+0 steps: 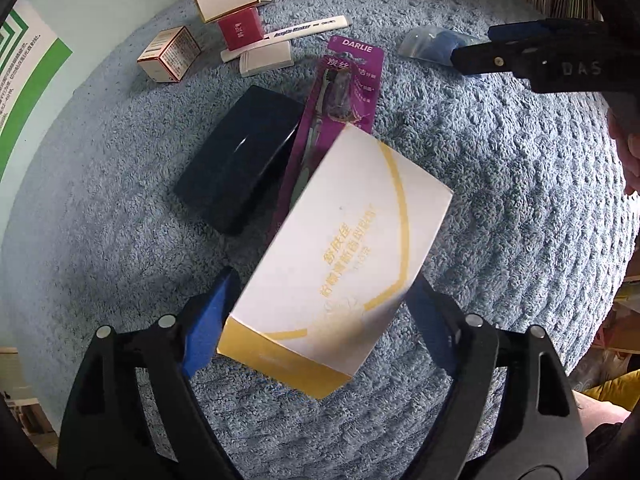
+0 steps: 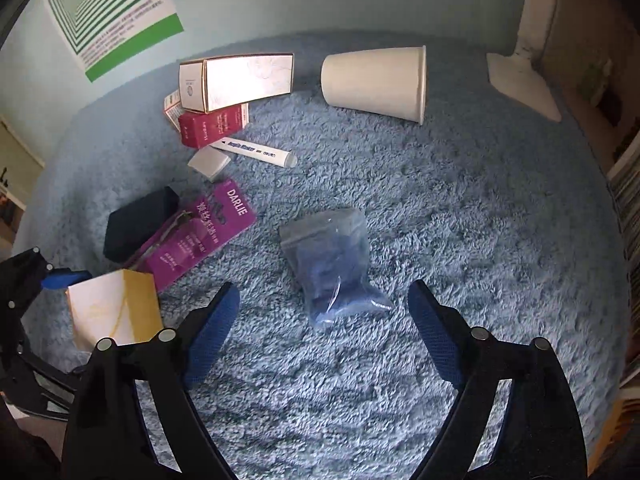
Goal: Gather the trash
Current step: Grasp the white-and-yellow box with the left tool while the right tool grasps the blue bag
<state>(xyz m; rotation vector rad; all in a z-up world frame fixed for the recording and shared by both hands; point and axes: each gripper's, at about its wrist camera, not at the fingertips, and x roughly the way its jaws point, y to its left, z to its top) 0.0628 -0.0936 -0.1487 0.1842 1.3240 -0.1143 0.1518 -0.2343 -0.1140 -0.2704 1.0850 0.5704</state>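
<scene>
Blue fleecy blanket [image 2: 460,208] covers the surface on which the litter lies, with a pale wall and a green-and-white poster [image 2: 108,12] behind it. Nearest the left hand-held gripper [image 1: 316,316] is a white-and-gold carton [image 1: 340,256], tilted, one end propped on the purple toothbrush pack [image 1: 348,84] and the other lying between the blue pads [image 1: 208,328]; the jaws stand wide on either side of it, and whether the pads already press on its flanks cannot be told. The right hand-held gripper [image 2: 322,332] hangs open above a small clear bag of blue stuff [image 2: 332,264], which lies flat and crumpled on the blanket just ahead of the fingertips, untouched. The step in hand seems to be the first pick on both sides: each gripper lined up over its piece, neither yet lifted. Next, by my judgement, the left must close squarely across the carton's narrow width, and the right must come down and pinch the slack bag, which will likely fold and slip. Farther out lie a black case [image 1: 240,164], a marker pen [image 2: 256,152], several small boxes [image 2: 236,80] and a toppled paper cup [image 2: 376,82].
</scene>
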